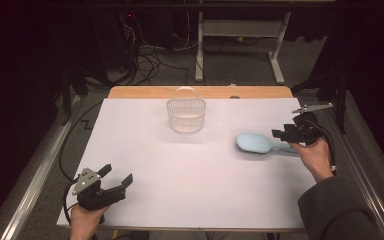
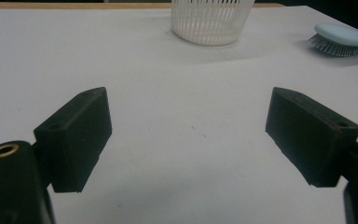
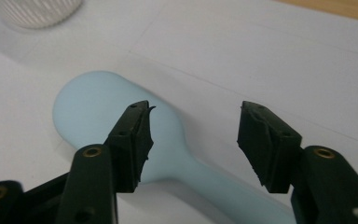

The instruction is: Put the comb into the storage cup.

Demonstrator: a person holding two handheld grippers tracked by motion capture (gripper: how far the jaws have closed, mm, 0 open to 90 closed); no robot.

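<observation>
A pale blue hairbrush [image 1: 255, 142] lies bristles down on the white table cover, right of the middle, its handle pointing right. My right gripper [image 1: 280, 132] hovers over the handle end. In the right gripper view its jaws [image 3: 193, 135] stand apart above the hairbrush [image 3: 98, 107], with the neck passing under the left one and no pad pressing on it. A white slatted basket [image 1: 186, 115] stands upright at the back centre. My left gripper [image 1: 118, 174] rests open at the near left with nothing between its jaws [image 2: 189, 126]; basket [image 2: 212, 21] and hairbrush [image 2: 342, 39] lie far ahead of it.
The white cover [image 1: 180, 175] spans the table, with a strip of wooden tabletop [image 1: 145, 92] bare along the far edge. Beyond the table are cables on the floor [image 1: 150, 60] and a white desk frame [image 1: 240, 30]. A metal rail [image 1: 30, 185] runs along the left side.
</observation>
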